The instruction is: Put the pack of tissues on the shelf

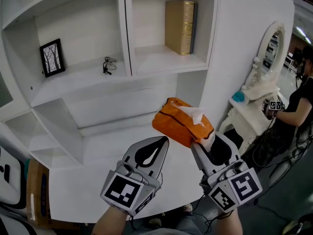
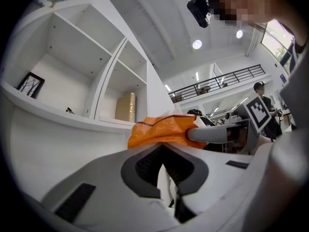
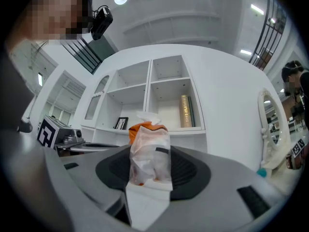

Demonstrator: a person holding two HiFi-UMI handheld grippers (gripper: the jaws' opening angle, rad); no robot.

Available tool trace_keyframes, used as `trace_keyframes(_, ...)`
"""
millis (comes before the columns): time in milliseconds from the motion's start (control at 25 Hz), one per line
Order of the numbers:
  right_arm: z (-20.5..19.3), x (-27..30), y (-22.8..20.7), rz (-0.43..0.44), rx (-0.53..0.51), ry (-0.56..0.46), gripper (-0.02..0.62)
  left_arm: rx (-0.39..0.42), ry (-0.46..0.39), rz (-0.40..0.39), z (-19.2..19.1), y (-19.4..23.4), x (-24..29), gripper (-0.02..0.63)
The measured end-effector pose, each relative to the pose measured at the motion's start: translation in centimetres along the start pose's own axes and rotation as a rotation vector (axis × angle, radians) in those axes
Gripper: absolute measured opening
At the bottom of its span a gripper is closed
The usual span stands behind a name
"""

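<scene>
While the right gripper (image 1: 209,145) has its jaws closed on one end of the pack of tissues (image 1: 182,122), the pack hangs in the air off the counter (image 1: 98,180), over its right part towards the back edge and lower than the shelf (image 1: 124,58); the right gripper view shows the pads pressing on the pack's pale, crinkled plastic end, with the orange body beyond them and a white tissue sticking up from the top; the left gripper (image 1: 159,143) sits just beside the right one, nearer the counter's left edge, its jaws brought together at the tips with nothing between them, and in the left gripper view the orange pack shows just past those tips, apart from them; the shelf is white and split into compartments by an upright divider; the left compartment holds a small black picture frame (image 1: 52,58) leaning against its back wall, and near the divider a small dark object (image 1: 109,65) too small to make out; the right compartment holds a tan book (image 1: 180,27) standing upright against its right wall; beyond the counter's right edge stands a white oval mirror (image 1: 271,48), and a person in dark clothes (image 1: 298,102) stands beside it.
</scene>
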State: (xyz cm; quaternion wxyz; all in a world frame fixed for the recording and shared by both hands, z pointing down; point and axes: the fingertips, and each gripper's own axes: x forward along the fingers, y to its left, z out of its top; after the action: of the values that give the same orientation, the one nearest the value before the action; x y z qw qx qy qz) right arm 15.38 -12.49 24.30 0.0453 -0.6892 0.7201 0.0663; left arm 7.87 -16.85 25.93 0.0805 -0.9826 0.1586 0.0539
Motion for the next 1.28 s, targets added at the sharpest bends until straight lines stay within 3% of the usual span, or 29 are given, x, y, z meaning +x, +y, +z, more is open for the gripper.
trace_keyframes(160,0.8,1.0,-1.6,0.04,0.002,0.01,0.206,-0.031,0.025,0.037,0.2,0.1,1.7,0.035)
trace_keyframes(600,3.0,4.9,-5.5,0.169,-0.01,0.016,0.206,-0.001,-0.001,0.158,0.8,1.8,5.7,0.034)
trace_keyframes(920,5.3,8.4,-6.4,0.299,0.007,-0.006,0.206,0.008,0.017,0.254,0.8,3.6,7.4,0.034)
trace_keyframes(1280,6.1,10.0,-7.1,0.385,0.0,-0.057,0.206,0.036,0.023,0.329,-0.3,3.9,8.2,0.034)
